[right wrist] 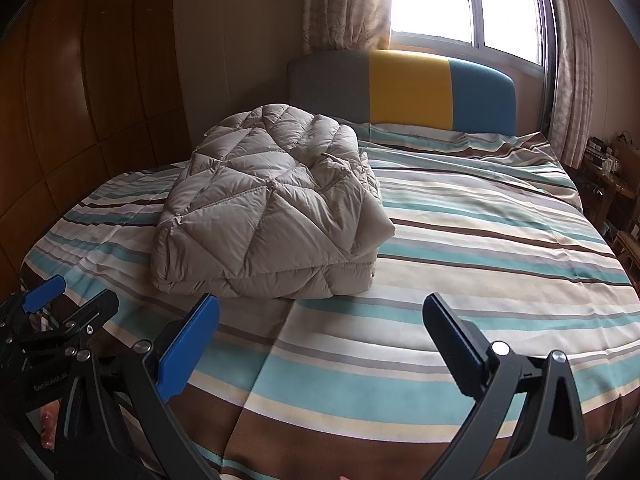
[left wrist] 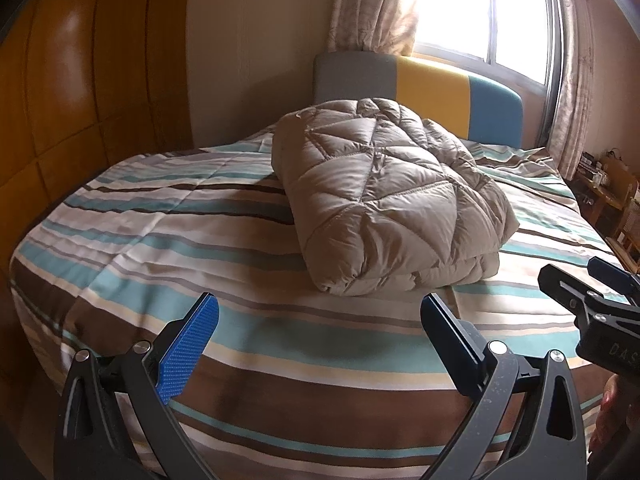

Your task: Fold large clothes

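A beige quilted down coat [left wrist: 384, 196] lies folded in a thick bundle on the striped bed [left wrist: 160, 240]. It also shows in the right wrist view [right wrist: 264, 208], left of centre. My left gripper [left wrist: 320, 312] is open and empty, held above the bed just short of the bundle's near edge. My right gripper [right wrist: 320, 312] is open and empty, to the right of the bundle's near corner. Each gripper shows at the edge of the other's view: the right one [left wrist: 588, 284] and the left one [right wrist: 68, 300].
A grey, yellow and blue headboard [left wrist: 420, 84] stands behind the coat under a bright window with curtains [left wrist: 372, 4]. Wooden wardrobe panels [left wrist: 80, 80] line the left side. Wooden furniture [left wrist: 616, 200] stands right of the bed.
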